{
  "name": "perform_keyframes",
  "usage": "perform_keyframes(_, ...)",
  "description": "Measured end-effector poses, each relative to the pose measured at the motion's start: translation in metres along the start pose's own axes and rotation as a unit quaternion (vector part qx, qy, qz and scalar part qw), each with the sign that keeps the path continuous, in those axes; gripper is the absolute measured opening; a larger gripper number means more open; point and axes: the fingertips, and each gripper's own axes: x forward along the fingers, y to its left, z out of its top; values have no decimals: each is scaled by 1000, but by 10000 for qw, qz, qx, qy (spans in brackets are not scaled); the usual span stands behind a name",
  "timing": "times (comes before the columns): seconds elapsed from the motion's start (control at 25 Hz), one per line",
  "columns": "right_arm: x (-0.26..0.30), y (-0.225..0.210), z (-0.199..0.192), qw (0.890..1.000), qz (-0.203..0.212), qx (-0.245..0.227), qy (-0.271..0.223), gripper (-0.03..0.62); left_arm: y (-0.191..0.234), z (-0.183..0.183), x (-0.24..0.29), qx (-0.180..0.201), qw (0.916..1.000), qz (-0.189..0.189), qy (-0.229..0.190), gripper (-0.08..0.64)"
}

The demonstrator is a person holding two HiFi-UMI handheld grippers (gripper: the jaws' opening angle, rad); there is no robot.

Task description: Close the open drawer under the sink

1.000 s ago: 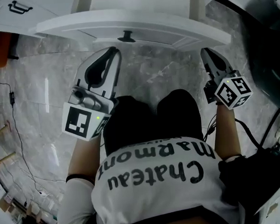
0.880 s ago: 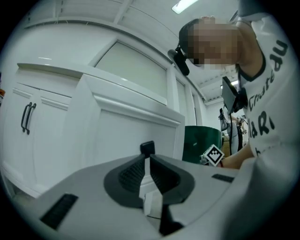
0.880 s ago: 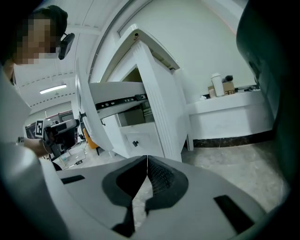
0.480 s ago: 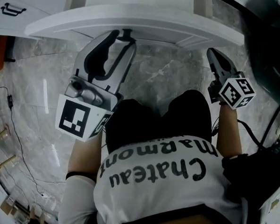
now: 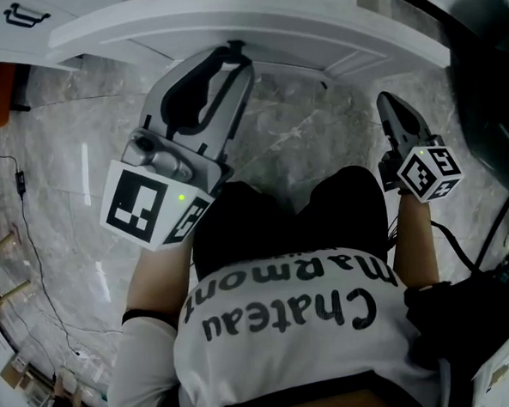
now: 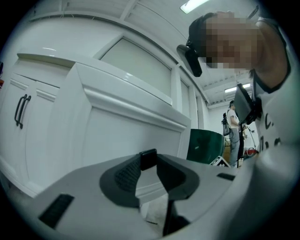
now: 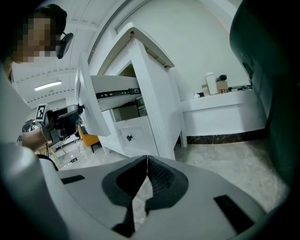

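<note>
Up at the far side the drawer (image 5: 252,22) stands open, its knob (image 5: 232,47) pinched by the left gripper (image 5: 228,57), whose jaws have just been closing; right gripper (image 5: 389,104) pressed together, empty; pushing in remains

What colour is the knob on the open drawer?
Black. The knob stands out against the white drawer front, and shows best in the left gripper view.

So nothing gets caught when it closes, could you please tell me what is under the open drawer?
Under the open drawer sits a lower drawer front with a dark knob, then marble floor. The shadowed gap between the two drawers cannot be made out.
</note>
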Motion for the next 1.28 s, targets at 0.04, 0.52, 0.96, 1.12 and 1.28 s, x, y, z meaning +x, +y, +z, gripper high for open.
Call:
perform_keyframes(0.04, 0, 0, 0, 10000, -2, -6, 5, 12, 2, 1, 1, -28, 10000, 16, 7, 109)
perform_keyframes(0.52, -6, -9, -12, 9999, -55, 119, 69, 12, 20, 4, 29, -134, 9999, 24, -22, 107)
perform_keyframes(0.96, -17, -15, -22, 9998, -161, 119, 76, 12, 30, 6, 48, -240, 9995, -134, 170, 106)
perform_keyframes(1.12, -22, -19, -22, 9996, -232, 170, 20, 12, 37, 8, 59, -293, 9992, -163, 198, 106)
perform_keyframes(1.28, -25, -20, -25, 9995, -235, 205, 11, 12, 44, 6, 67, -914, 9952, -317, 136, 106)
